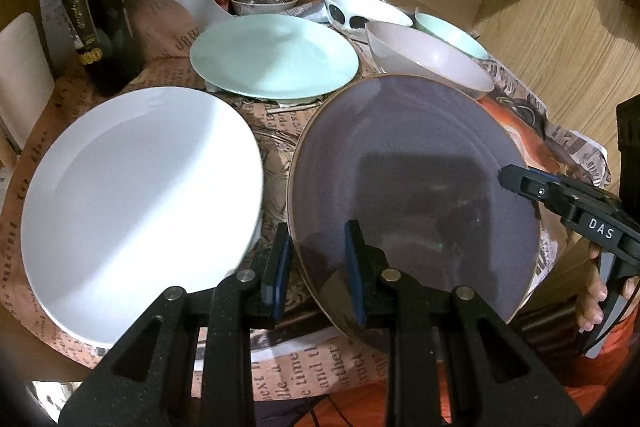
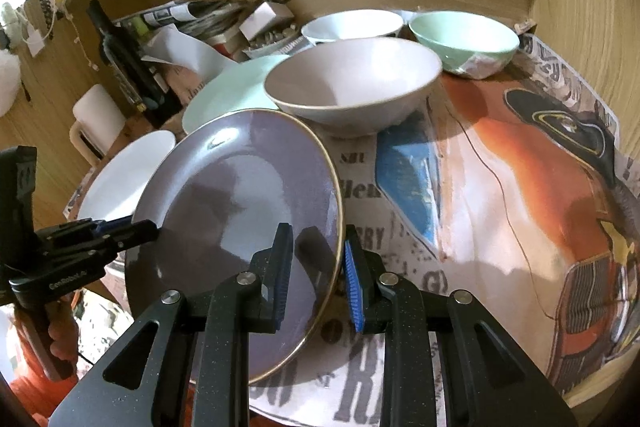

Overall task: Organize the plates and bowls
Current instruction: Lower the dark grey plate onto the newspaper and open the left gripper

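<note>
While clamped at opposite rims by left gripper [image 1: 318,267] and right gripper [image 2: 316,275] (both nearly closed on it), grey plate [image 1: 412,187] tilted above the newspaper, white plate [image 1: 136,207] just leftward.

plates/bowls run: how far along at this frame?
Done: nothing stacked yet. In hand: the purple plate, both grippers, left gripper and right gripper, with jaws clamped on opposite rims, tilted off the newspaper. Left: white plate and mint plate lie apart; beige bowl, mint bowl and white bowl stand un-nested at the back.
</note>
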A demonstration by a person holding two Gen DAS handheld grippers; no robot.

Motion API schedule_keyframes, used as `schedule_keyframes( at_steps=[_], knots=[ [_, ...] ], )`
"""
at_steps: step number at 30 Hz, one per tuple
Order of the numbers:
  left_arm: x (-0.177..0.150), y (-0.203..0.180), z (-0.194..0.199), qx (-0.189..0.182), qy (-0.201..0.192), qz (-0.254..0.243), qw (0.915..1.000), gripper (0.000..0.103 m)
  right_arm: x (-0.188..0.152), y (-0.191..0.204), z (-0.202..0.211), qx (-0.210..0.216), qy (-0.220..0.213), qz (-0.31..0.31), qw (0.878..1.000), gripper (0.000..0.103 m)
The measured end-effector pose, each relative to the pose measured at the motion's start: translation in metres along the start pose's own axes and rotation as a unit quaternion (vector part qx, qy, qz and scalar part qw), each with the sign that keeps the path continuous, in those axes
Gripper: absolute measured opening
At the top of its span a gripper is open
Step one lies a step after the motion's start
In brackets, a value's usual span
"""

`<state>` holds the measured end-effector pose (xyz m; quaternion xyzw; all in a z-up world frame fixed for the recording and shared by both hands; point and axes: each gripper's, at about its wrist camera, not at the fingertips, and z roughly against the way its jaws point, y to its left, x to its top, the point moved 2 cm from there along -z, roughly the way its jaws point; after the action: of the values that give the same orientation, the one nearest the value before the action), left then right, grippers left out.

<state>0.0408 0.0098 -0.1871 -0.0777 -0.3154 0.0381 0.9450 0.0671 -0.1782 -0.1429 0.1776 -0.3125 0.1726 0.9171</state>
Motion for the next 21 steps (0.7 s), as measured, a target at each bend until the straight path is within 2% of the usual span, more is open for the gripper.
schedule_keyframes(
  at_steps=[8,21],
  knots=[
    [0.003,-0.001,-0.006,-0.001,0.002,0.001,1.0,0.025,-0.004,-0.008,-0.008,-0.004,0.019,-0.003,1.0,0.022],
    [0.006,-0.007,-0.011,0.001,-0.006,-0.015,0.9999,0.026,-0.004,-0.013,-0.013,-0.01,0.022,-0.008,1.0,0.025]
  ],
)
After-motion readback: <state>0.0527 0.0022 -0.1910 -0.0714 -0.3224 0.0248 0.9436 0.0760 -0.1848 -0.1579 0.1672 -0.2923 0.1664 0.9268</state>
